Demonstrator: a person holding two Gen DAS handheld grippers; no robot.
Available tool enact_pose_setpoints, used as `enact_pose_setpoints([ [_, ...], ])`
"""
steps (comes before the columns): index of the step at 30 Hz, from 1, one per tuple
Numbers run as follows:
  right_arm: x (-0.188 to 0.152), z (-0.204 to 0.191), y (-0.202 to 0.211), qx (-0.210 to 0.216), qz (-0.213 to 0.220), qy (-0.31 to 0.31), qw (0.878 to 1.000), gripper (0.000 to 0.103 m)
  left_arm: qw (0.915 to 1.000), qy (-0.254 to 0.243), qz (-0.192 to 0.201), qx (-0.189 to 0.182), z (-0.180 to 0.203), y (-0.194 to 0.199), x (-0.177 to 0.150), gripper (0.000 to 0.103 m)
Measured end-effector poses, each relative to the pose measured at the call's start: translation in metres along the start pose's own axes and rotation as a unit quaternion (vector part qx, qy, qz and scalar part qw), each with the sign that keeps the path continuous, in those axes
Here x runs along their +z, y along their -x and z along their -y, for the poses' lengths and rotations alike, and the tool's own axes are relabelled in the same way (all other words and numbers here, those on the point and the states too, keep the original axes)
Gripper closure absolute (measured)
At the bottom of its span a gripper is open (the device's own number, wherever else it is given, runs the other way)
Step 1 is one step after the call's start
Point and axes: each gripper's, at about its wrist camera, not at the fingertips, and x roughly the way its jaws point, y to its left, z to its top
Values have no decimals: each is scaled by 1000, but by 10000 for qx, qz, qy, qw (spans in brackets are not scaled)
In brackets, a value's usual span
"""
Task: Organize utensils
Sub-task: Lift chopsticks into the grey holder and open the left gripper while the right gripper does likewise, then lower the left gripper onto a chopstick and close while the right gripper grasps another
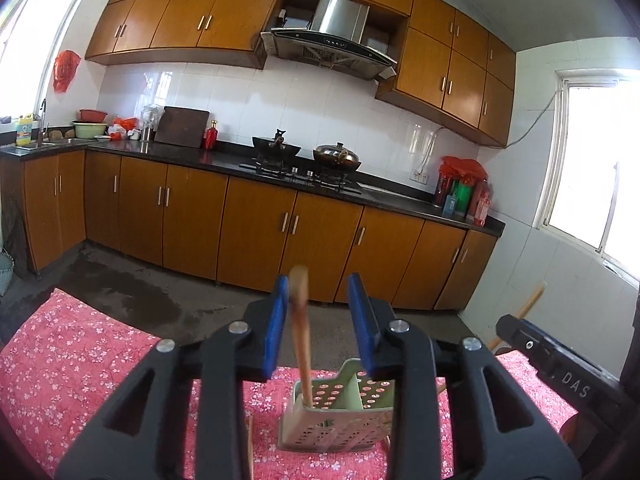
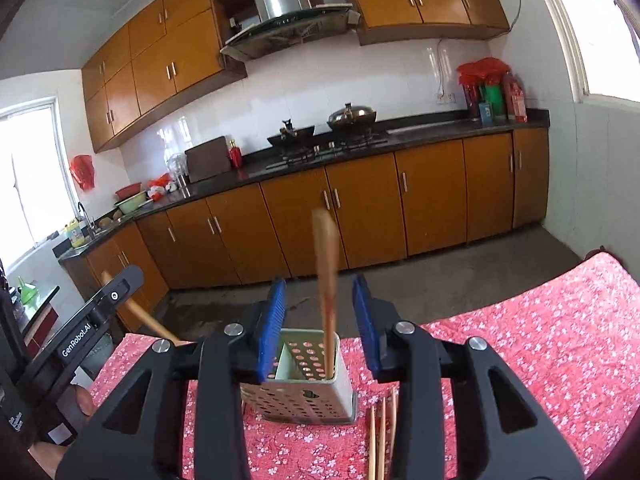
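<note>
Both grippers, left and right, stand part-open gripping nothing, so lift clear without knocking each chopstick dropped into the holder beneath.

One perforated utensil holder stands on the floral-clothed desk, just ahead of the right tool and below its blue pads; it has two compartments, split by one divider. One pair of wooden chopsticks stands in the compartment on the right in the right wrist view. Three more wooden sticks lie on the desk just right of the holder, under the right tool's right finger. One wooden utensil handle stands between the pads of the left tool, reaching into the holder. Two tools are counted in all. Two pans sit on the stove well beyond the tools: one wok and one lidded pot.
</note>
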Motion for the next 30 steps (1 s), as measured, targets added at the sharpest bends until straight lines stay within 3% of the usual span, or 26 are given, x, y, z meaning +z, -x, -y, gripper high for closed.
enact_pose_setpoints([
  [7, 12, 10, 55, -129, 632, -62, 9979, 66, 9992, 167, 348, -59, -16, 48, 17, 58],
  [10, 3, 30, 72, -401, 582, -172, 9973, 63, 9990, 221, 379, 121, -32, 79, 15, 52],
  [13, -27, 53, 61, -758, -55, -204, 9969, 63, 9986, 203, 88, 472, -55, 93, -1, 50],
  [15, -60, 70, 41, -854, -756, -252, 9932, 65, 9968, 140, -289, 727, -70, 94, -22, 50],
  [17, -96, 81, 22, -755, -1463, -345, 9858, 77, 9938, 85, -641, 900, -84, 90, -46, 51],
  [20, -153, 82, 2, -573, -2286, -225, 9716, 88, 9877, 20, -1245, 950, -100, 85, -88, 63],
  [24, -183, 75, -7, -536, -2539, -230, 9655, 88, 9798, -76, -1818, 834, -104, 83, -133, 72],
  [30, -197, 63, -18, -582, -2666, -61, 9620, 88, 9735, -179, -2171, 697, -98, 82, -167, 73],
])
